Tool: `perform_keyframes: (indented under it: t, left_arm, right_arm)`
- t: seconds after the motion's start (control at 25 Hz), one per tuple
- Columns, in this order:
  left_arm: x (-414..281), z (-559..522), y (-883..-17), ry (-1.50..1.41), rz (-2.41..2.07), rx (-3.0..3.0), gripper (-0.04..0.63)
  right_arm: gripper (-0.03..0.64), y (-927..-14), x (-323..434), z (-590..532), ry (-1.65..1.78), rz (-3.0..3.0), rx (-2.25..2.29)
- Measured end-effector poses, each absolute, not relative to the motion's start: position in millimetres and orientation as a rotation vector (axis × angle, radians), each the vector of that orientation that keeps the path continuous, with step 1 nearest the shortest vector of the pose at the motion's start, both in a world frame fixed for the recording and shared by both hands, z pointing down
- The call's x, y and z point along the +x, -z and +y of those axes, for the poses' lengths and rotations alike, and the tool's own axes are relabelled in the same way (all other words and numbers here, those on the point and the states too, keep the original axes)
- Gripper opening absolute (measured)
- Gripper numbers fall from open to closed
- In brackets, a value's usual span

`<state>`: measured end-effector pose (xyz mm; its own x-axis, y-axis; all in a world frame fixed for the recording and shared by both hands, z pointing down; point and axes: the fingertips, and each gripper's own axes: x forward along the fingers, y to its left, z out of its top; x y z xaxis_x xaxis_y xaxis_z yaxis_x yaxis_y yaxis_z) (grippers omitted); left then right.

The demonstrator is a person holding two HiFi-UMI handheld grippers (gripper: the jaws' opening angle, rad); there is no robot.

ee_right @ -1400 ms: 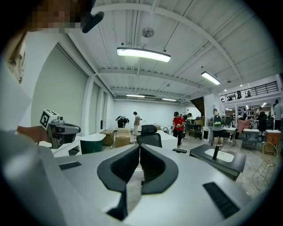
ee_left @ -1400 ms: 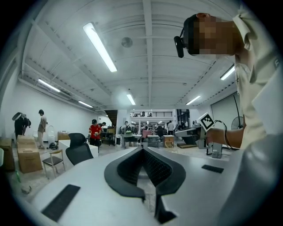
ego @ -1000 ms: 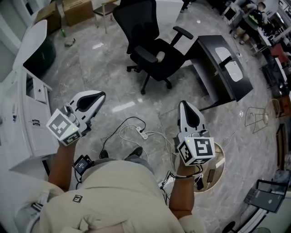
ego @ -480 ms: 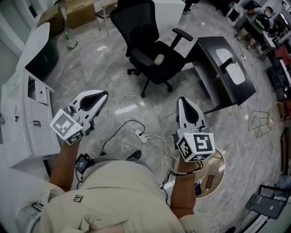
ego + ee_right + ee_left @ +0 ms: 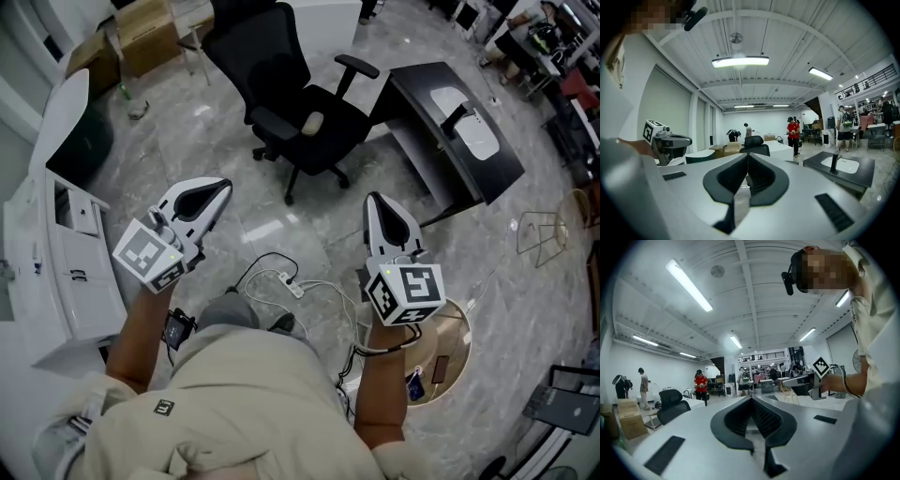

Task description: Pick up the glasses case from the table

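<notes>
The person stands on a polished grey marble floor (image 5: 202, 117) that catches the glare of the ceiling lights. Both tools are held out level in front of their body. The left gripper (image 5: 223, 186) has its jaws brought together, the tips meeting with nothing between them. The right gripper (image 5: 373, 200) is the same, pinched to a close and empty.

Ahead of them sits a black office chair (image 5: 302, 117) on castors. Just to its right is a dark table (image 5: 422, 98) set at an angle. On it lies a white oval shape (image 5: 466, 129) with a dark upright piece beside it. From here I cannot tell whether that is the glasses case, and I can make out the case nowhere else. Both grippers are well apart from that table.

A white cabinet (image 5: 58, 246) stands along the left, with a cardboard box (image 5: 155, 23) on the floor beyond it. A power strip (image 5: 294, 277) with loose white cables lies on the floor between the two tools. A round wooden stool top (image 5: 456, 349) stands near the person's right arm.

The room is a wide open hall with a white ribbed ceiling and long strip lamps (image 5: 740, 61). Farther off, a person in a red top (image 5: 792, 130) stands among desks.
</notes>
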<state>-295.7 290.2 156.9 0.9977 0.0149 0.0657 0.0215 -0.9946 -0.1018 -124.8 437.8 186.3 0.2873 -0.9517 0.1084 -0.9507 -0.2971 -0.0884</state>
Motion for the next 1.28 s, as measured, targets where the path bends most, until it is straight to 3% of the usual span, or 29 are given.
perform_keyframes:
  t: [0.52, 1.28]
  left_arm:
    - [-187, 245, -171, 0.021, -0.249, -3.062, 0.014]
    - [-39, 37, -192, 0.030, -0.516, -3.105, 0.014]
  right_arm:
    - [0.025, -208, -61, 427, 0.278, 1.657, -2.664]
    - [0.025, -213, 18, 247, 0.380, 1.420, -2.827]
